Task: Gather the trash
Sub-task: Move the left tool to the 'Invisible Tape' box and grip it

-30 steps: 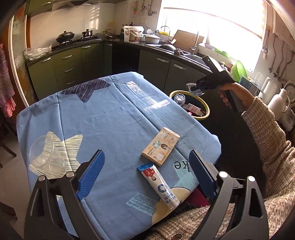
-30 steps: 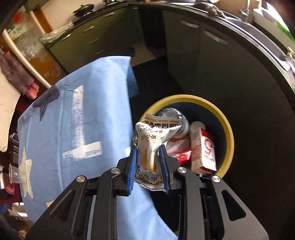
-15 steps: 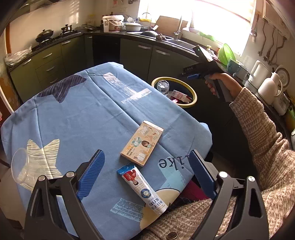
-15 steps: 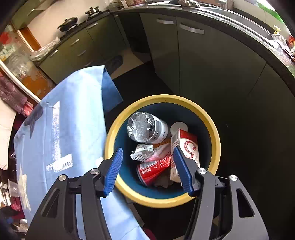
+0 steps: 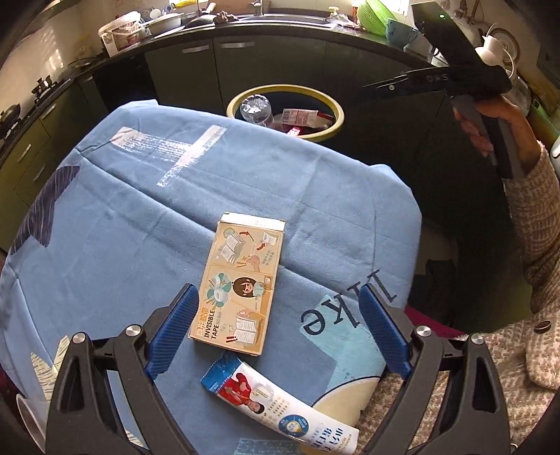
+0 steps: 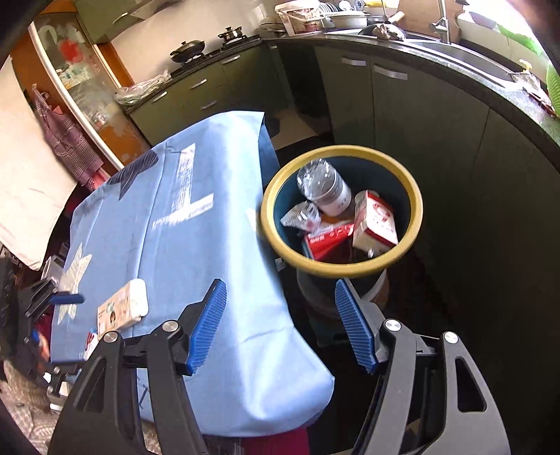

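The left claw (image 5: 276, 329) hangs wide over the box (image 5: 239, 287) and tube (image 5: 280, 406) on the blue-covered surface (image 5: 122, 217). The right claw (image 6: 280, 325), empty, is opening near the full bin (image 6: 341, 271).

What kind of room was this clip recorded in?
A home kitchen, most likely: a gas stove with pots on the counter, a sink with a tap, and dark green cabinets along the walls. A table under a blue cloth stands beside a yellow-rimmed trash bin.
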